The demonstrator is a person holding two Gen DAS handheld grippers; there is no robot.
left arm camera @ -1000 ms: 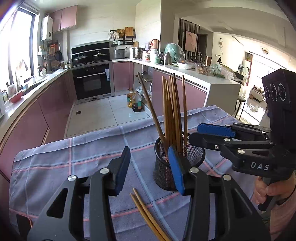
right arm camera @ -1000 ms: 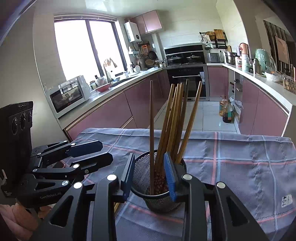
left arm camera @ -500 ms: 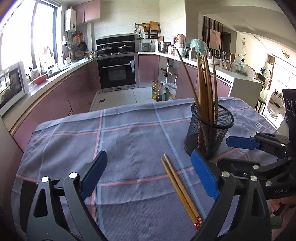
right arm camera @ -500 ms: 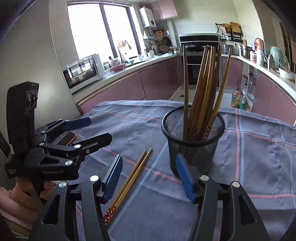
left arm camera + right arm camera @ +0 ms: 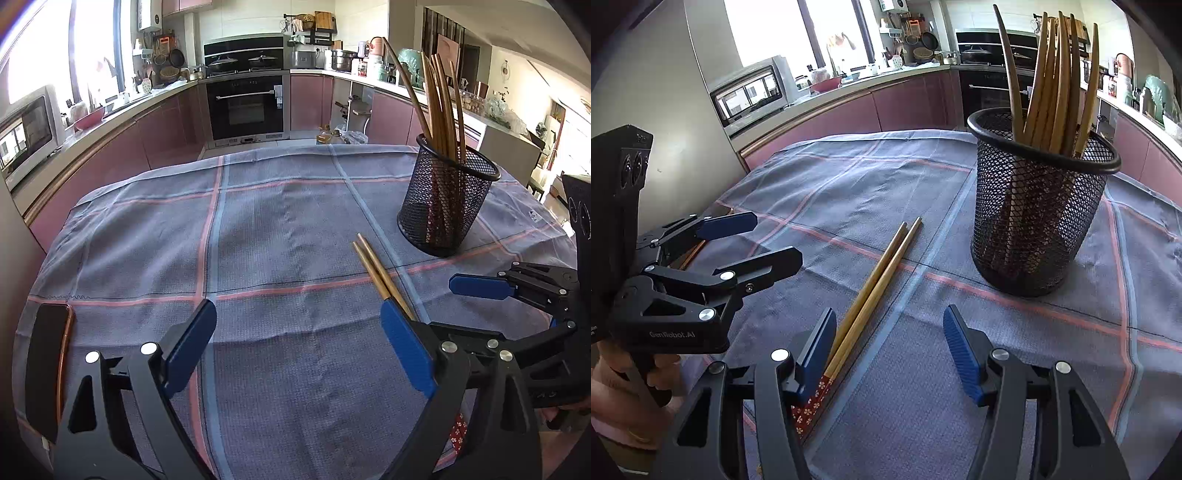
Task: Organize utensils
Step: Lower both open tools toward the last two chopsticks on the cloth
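Beside the mesh holder [image 5: 1039,206], two chopsticks [image 5: 877,280] lie pointing away (patterned ends nearest). The right gripper [image 5: 888,350], jaws apart and empty, hovers closest; the left gripper [image 5: 299,347] gapes wide.

I see the mesh holder [image 5: 1039,206] standing on the tablecloth [image 5: 280,229] with chopsticks [image 5: 1052,77] upright in it. To its left a loose pair of chopsticks [image 5: 875,288] lies flat; a phone [image 5: 46,365] rests at the cloth's left edge.
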